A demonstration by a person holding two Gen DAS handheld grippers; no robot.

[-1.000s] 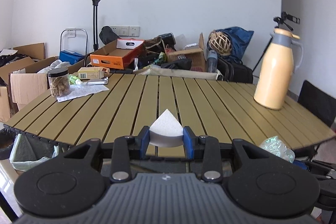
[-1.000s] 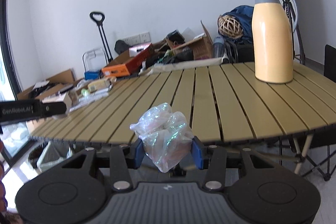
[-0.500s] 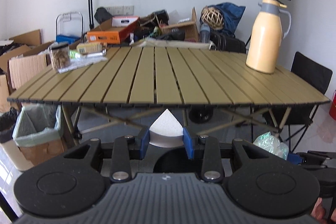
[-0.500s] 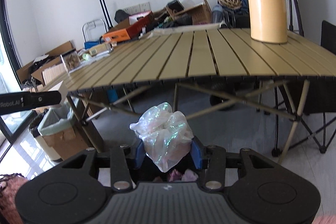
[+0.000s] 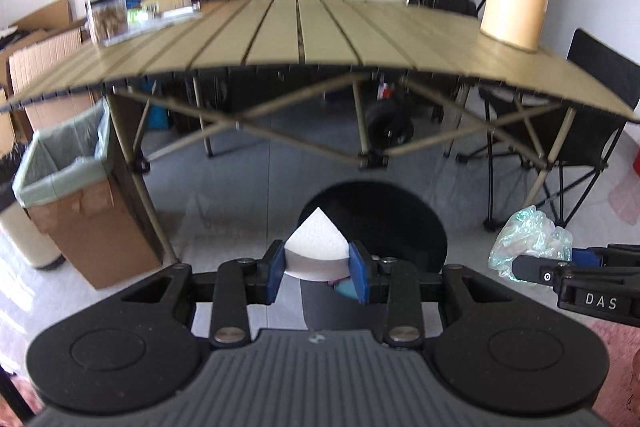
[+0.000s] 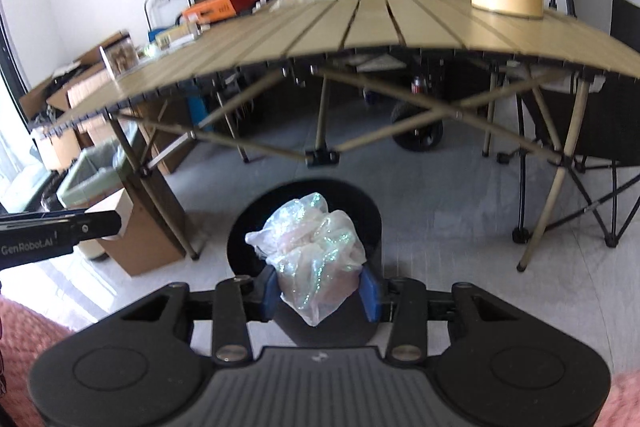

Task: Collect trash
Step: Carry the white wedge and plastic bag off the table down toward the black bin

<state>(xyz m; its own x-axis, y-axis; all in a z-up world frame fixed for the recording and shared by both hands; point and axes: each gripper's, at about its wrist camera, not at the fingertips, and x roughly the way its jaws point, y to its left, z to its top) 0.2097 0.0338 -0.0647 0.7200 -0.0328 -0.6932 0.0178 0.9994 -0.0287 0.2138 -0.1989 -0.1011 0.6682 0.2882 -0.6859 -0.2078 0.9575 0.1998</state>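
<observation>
Both grippers tilt downward over a black bin (image 5: 372,215): the left gripper (image 5: 317,271) clamps a white wedge (image 5: 316,251), while the right gripper (image 6: 320,291), jaws just closing, pinches crumpled plastic (image 6: 316,251).

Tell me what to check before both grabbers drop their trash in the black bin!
1. Left gripper is shut on the white foam wedge: ok.
2. Right gripper holds the crumpled plastic wrap; its jaws have just been closing on it: ok.
3. Black bin sits below the wedge: ok.
4. Black bin sits below the wrap in the right camera: ok.
5. Bin mouth uncovered: ok; some trash already shows inside.
6. Grippers apart from each other: ok; the right one shows off to the side in the left camera.
</observation>
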